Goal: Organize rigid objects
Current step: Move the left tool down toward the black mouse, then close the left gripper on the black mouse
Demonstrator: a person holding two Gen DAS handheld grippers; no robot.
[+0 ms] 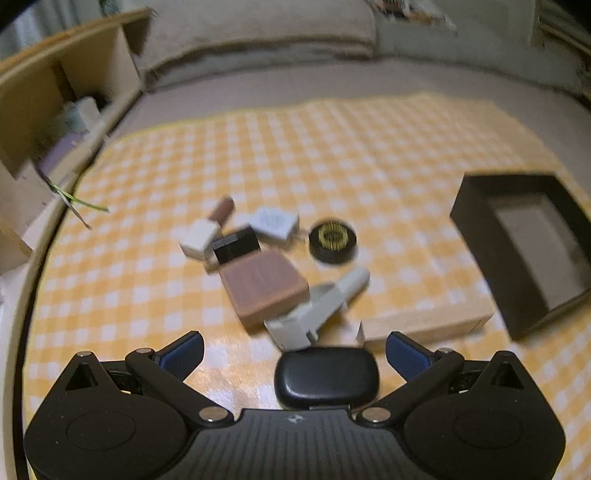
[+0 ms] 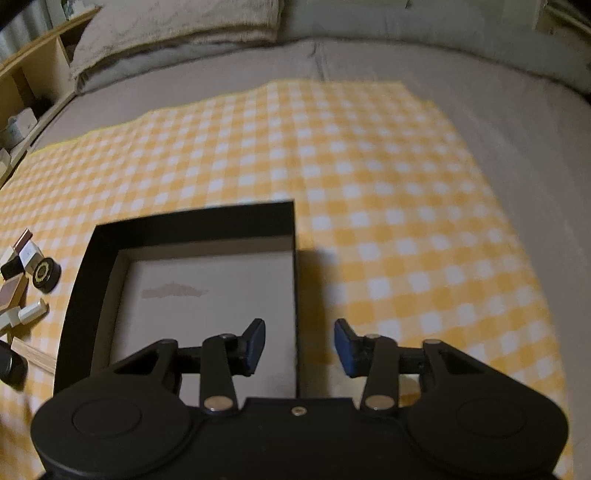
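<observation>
A pile of small rigid items lies on the yellow checked cloth [image 1: 332, 147]: a brown flat case [image 1: 264, 291], a grey-white adapter [image 1: 317, 310], a black round puck with a gold ring [image 1: 332, 240], a white square box [image 1: 275, 223], a small black box [image 1: 236, 245] and a white cube with a brown tube [image 1: 201, 236]. My left gripper [image 1: 295, 350] stands open just before the pile. A black rounded case [image 1: 327, 376] lies between its fingers, untouched. My right gripper [image 2: 299, 343] is open, its pads straddling the right wall of the empty black box [image 2: 184, 225] without touching it.
A flat wooden board [image 1: 424, 325] lies between the pile and the black box [image 1: 476, 229]. The cloth covers a grey bed with pillows [image 1: 258, 33] at the back. A wooden shelf unit [image 1: 44, 92] runs along the left side. The puck [image 2: 46, 275] sits left of the box.
</observation>
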